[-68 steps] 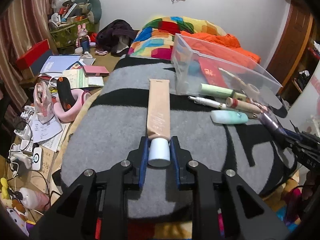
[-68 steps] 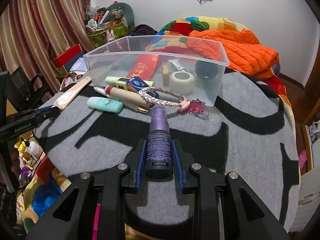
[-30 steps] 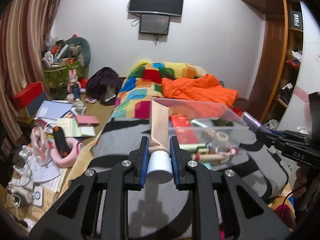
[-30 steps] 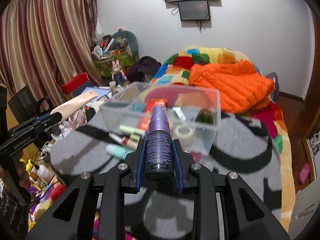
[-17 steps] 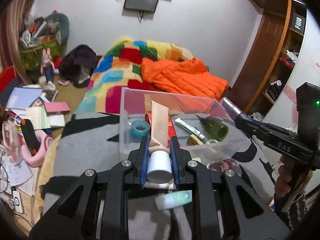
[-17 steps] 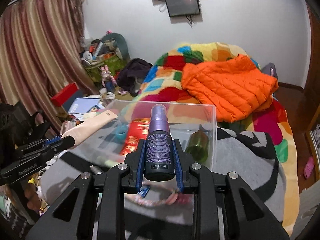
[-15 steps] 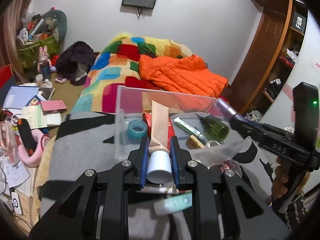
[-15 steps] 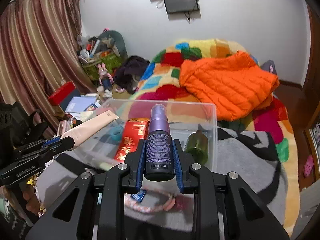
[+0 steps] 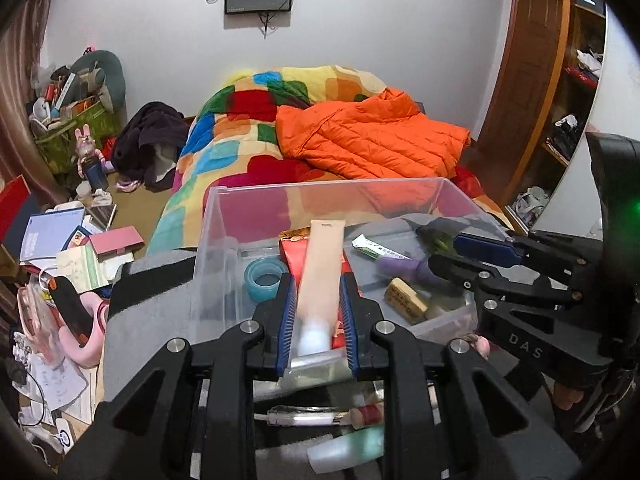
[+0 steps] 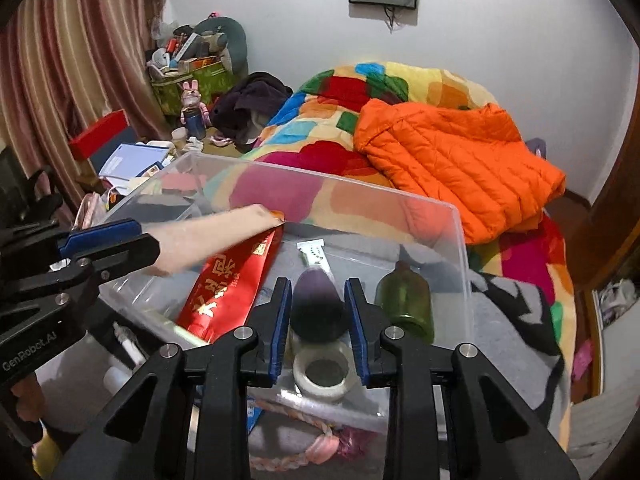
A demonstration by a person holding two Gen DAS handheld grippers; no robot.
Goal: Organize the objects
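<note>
A clear plastic bin (image 9: 224, 200) (image 10: 460, 232) stands on the grey table. My left gripper (image 9: 318, 320) has its jaws spread over the bin; the beige tube (image 9: 320, 264) (image 10: 208, 236) lies blurred between them, slipping down. My right gripper (image 10: 316, 316) also has its jaws spread over the bin; the purple spray bottle (image 10: 318, 300) (image 9: 404, 266) is blurred between them, dropping in. Inside the bin lie a red packet (image 10: 228, 284), a green bottle (image 10: 408, 300), a tape roll (image 10: 324, 372), a blue tape ring (image 9: 264, 278) and a white tube (image 9: 372, 246).
In front of the bin lie a mint tube (image 9: 348, 448), a pen (image 9: 312, 416) and a braided cord (image 10: 304, 452). A bed with a colourful quilt (image 9: 256, 136) and an orange jacket (image 9: 372, 136) is behind. Floor clutter (image 9: 72, 240) is at the left.
Both grippers moved forward and down over the bin. Both jaws have opened, and the tube and the spray bottle now slide out into the bin.
</note>
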